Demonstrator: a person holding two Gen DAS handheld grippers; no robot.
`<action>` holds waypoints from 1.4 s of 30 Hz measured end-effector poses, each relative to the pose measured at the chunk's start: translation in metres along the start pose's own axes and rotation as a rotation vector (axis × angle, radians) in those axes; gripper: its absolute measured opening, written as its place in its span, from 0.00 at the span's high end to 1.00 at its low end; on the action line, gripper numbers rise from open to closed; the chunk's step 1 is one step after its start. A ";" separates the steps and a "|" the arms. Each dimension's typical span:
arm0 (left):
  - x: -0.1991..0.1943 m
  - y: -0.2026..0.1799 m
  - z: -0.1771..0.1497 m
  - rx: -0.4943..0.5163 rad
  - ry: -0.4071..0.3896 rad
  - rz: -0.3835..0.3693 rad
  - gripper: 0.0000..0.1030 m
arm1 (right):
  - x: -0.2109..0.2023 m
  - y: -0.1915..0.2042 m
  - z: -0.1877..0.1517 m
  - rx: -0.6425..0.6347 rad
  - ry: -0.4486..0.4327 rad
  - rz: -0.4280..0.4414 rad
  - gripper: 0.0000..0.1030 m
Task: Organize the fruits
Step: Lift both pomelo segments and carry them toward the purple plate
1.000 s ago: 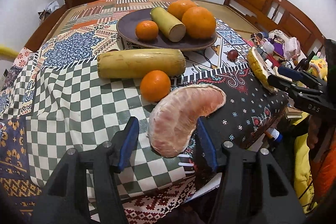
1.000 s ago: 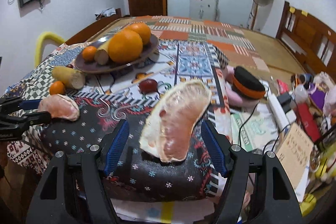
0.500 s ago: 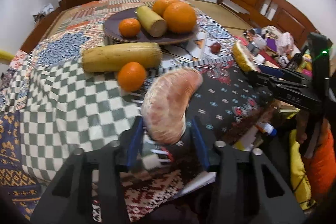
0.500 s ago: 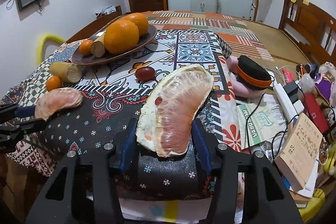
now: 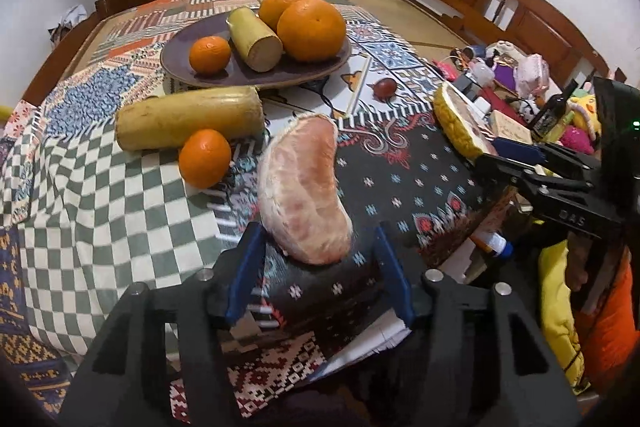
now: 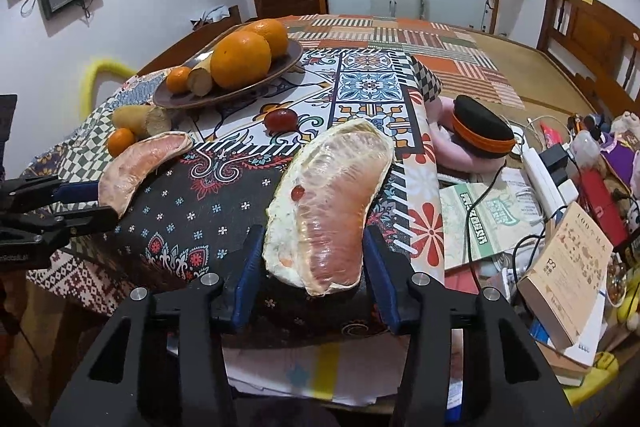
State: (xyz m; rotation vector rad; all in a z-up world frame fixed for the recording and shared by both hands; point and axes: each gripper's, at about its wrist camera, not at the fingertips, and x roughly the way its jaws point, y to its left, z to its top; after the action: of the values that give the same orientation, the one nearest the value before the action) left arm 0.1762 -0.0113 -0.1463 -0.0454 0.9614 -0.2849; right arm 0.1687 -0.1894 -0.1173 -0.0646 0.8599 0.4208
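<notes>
Each tool grips its own pomelo segment

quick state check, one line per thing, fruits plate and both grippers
left gripper: fingers either side of the peeled pomelo segment, grip unclear
peeled pomelo segment: tilted up
right gripper: fingers close beside the rind-on pomelo wedge, grip unclear
rind-on pomelo wedge: tilted up
plate: holds three oranges and a cut stalk
long stalk: lying on the cloth
small orange: on the cloth beside the long stalk
</notes>
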 end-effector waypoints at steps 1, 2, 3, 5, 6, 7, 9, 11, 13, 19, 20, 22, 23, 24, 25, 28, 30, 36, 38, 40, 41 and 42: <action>0.002 0.000 0.002 0.001 0.003 0.002 0.45 | 0.001 -0.001 0.001 0.004 -0.002 0.004 0.53; 0.004 0.000 0.004 -0.001 0.005 0.002 0.45 | 0.001 -0.001 0.002 0.009 -0.006 0.005 0.51; 0.006 0.001 0.006 -0.001 0.005 0.004 0.45 | 0.002 -0.002 0.004 0.011 -0.009 0.002 0.49; 0.010 0.001 0.011 0.002 0.008 0.012 0.45 | 0.006 -0.003 0.010 0.017 -0.015 -0.002 0.48; 0.012 0.002 0.014 0.002 0.008 0.013 0.44 | 0.008 -0.003 0.013 0.019 -0.015 -0.003 0.48; 0.014 0.003 0.016 0.002 0.008 0.012 0.44 | 0.010 -0.003 0.015 0.020 -0.015 -0.003 0.48; 0.017 0.004 0.021 0.002 0.007 0.010 0.44 | 0.016 -0.003 0.020 0.022 -0.012 -0.005 0.46; 0.021 0.004 0.025 0.005 0.007 0.012 0.45 | 0.020 -0.003 0.024 0.019 -0.015 -0.019 0.41; 0.024 0.002 0.029 0.014 0.006 0.020 0.45 | 0.023 -0.004 0.026 0.021 -0.015 -0.022 0.39; 0.033 -0.010 0.033 0.070 -0.007 0.060 0.45 | 0.030 -0.008 0.029 0.023 -0.019 -0.031 0.38; 0.034 -0.012 0.032 0.080 -0.013 0.075 0.44 | 0.032 -0.009 0.029 0.026 -0.018 -0.033 0.38; 0.034 -0.014 0.031 0.089 -0.027 0.083 0.47 | 0.032 -0.009 0.029 0.026 -0.027 -0.033 0.38; 0.034 -0.013 0.031 0.083 -0.027 0.079 0.53 | 0.032 -0.008 0.029 0.024 -0.029 -0.040 0.40; 0.033 -0.012 0.030 0.080 -0.028 0.087 0.56 | 0.032 -0.007 0.029 0.023 -0.032 -0.044 0.41; 0.033 -0.010 0.031 0.077 -0.025 0.080 0.56 | 0.032 -0.007 0.029 0.023 -0.036 -0.045 0.42; 0.031 -0.008 0.031 0.058 -0.023 0.072 0.57 | 0.029 -0.009 0.028 0.034 -0.042 -0.038 0.45; 0.030 -0.007 0.031 0.048 -0.024 0.066 0.57 | 0.028 -0.009 0.028 0.036 -0.045 -0.029 0.48; 0.018 -0.007 0.030 0.026 -0.059 0.056 0.57 | 0.020 0.001 0.029 0.007 -0.069 -0.018 0.49; 0.011 -0.006 0.031 0.019 -0.073 0.052 0.57 | 0.015 0.004 0.031 0.003 -0.086 -0.014 0.49; 0.002 -0.003 0.034 0.011 -0.095 0.055 0.57 | 0.010 0.007 0.035 -0.001 -0.104 -0.009 0.49; -0.003 -0.002 0.035 0.008 -0.106 0.057 0.57 | 0.007 0.008 0.037 -0.001 -0.115 -0.006 0.49; -0.008 0.000 0.037 0.003 -0.118 0.059 0.57 | 0.004 0.010 0.039 -0.001 -0.124 -0.001 0.49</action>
State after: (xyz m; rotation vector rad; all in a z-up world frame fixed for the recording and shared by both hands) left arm 0.2020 -0.0123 -0.1183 -0.0302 0.8431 -0.2266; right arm 0.1954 -0.1702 -0.0939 -0.0393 0.7380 0.4202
